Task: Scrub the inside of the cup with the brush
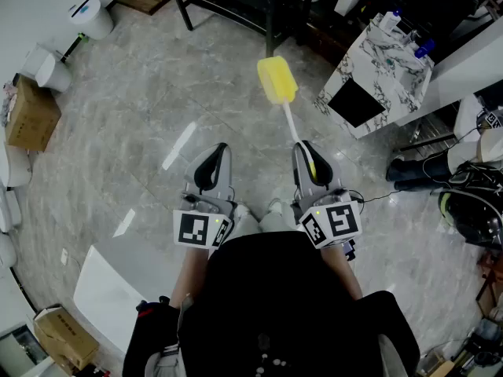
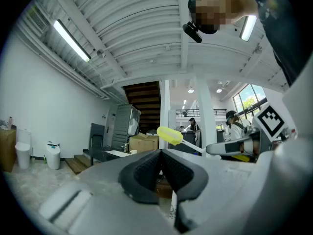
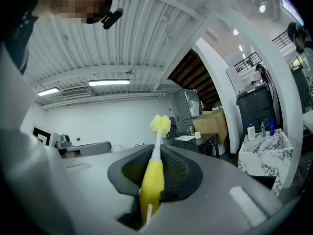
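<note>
- Holding the brush (image 3: 152,180) by its yellow handle, the right gripper (image 3: 155,153) has its jaws closed on it; the thin white stem runs forward to the yellow sponge head at the middle of the right gripper view.
- In the head view the brush head sits at the upper centre, over the bare grey marble floor (image 1: 157,171), and the right gripper (image 1: 305,149) is at the centre right.
- The left gripper (image 2: 160,153) has its jaws pressed together with nothing between them; in the head view it is just left of centre (image 1: 218,154).
- A small white cup (image 3: 197,134) seems to stand on a dark surface (image 3: 205,141) far ahead, well apart from both grippers; it is too small to say more.
- A marble-patterned cabinet (image 1: 385,61) with bottles (image 1: 393,18) on top stands at the upper right of the head view.
- A cardboard box (image 1: 31,112) and a white bin (image 1: 90,16) are at the left edge.
- A white board (image 1: 110,289) lies at the lower left.
</note>
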